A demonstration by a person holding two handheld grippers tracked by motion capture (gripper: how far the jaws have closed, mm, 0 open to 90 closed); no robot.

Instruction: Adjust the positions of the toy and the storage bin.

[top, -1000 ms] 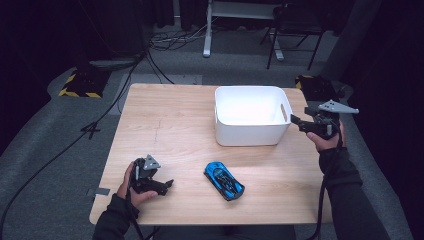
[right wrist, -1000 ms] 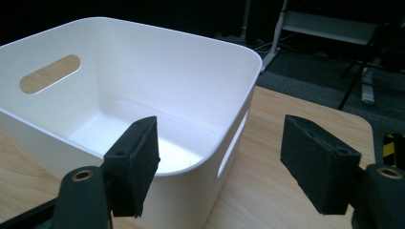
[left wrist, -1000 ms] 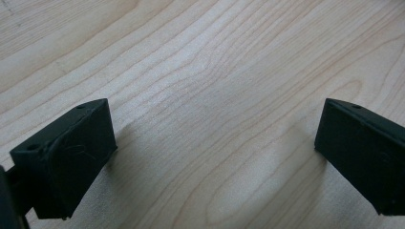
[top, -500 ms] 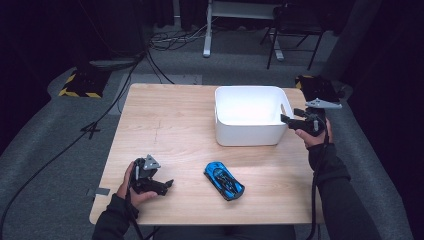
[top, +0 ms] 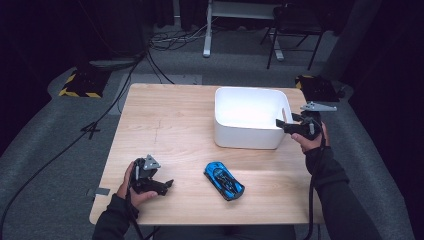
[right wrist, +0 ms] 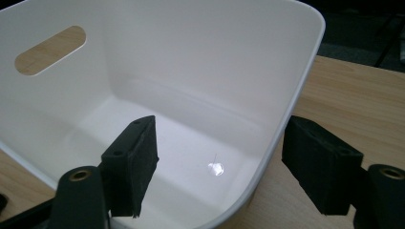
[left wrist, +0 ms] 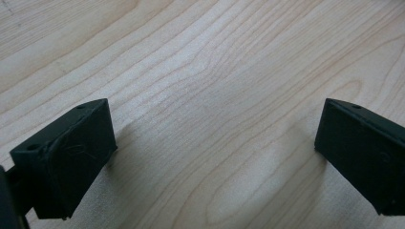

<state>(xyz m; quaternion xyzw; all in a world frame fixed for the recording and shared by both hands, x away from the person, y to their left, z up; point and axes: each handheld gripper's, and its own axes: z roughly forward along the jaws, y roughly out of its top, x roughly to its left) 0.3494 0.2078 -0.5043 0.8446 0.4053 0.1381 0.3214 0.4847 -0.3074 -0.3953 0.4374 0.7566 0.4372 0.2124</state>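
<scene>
Right tongs point(top: 286, 123) moved in from beside white plastic bin point(top: 248, 100), now wide astride its right wall. Left tongs point(top: 162, 184) wide, resting on wooden table point(top: 170, 120). Blue toy car point(top: 223, 180) untouched near front edge.

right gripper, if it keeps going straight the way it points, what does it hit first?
Probably the bin: the right gripper is open with its jaws straddling the bin's near wall, one inside, one outside, so the rim would meet the gripper body first.
</scene>
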